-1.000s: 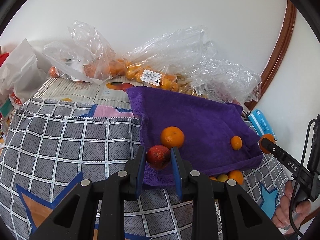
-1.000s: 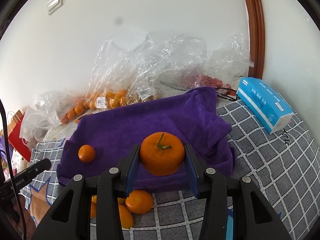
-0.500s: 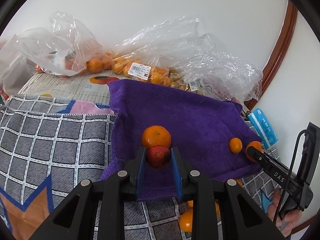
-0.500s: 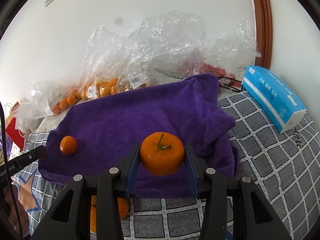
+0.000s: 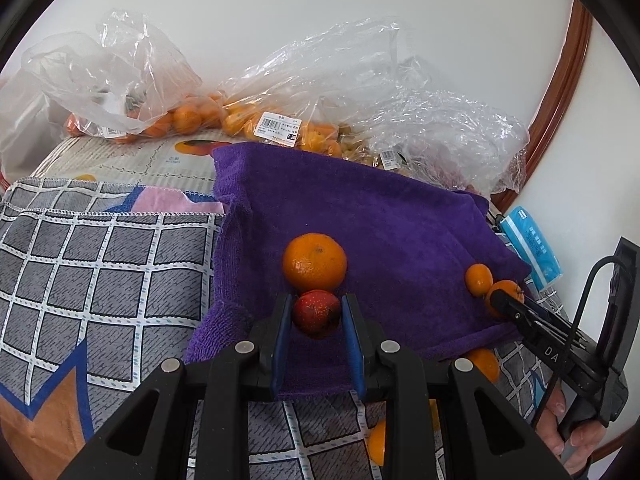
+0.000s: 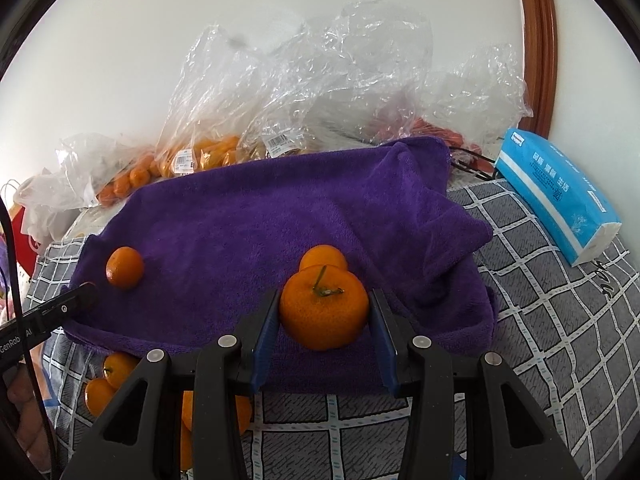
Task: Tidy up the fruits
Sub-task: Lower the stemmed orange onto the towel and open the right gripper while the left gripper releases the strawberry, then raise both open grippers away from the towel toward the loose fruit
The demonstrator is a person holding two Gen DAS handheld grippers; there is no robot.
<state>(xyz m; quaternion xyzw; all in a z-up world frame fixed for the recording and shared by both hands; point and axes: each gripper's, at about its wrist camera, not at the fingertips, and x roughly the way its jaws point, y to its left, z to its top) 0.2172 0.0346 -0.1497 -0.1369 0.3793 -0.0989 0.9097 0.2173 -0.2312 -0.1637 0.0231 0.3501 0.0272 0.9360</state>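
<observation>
Both claws are clenched, left gripper (image 5: pixel 317 317) on a red fruit (image 5: pixel 317 314), right gripper (image 6: pixel 324 312) on an orange (image 6: pixel 324 310), low over the purple towel (image 6: pixel 280 216), where a careless release could send either rolling off its near edge.

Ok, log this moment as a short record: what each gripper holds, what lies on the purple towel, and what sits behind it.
left gripper: shut on small red fruit
right gripper: shut on stemmed orange
purple towel: spread on checked cloth
loose on towel: large orange, small orange
off towel: more oranges by its near edge
behind towel: plastic bags of fruit
right side: blue tissue pack
</observation>
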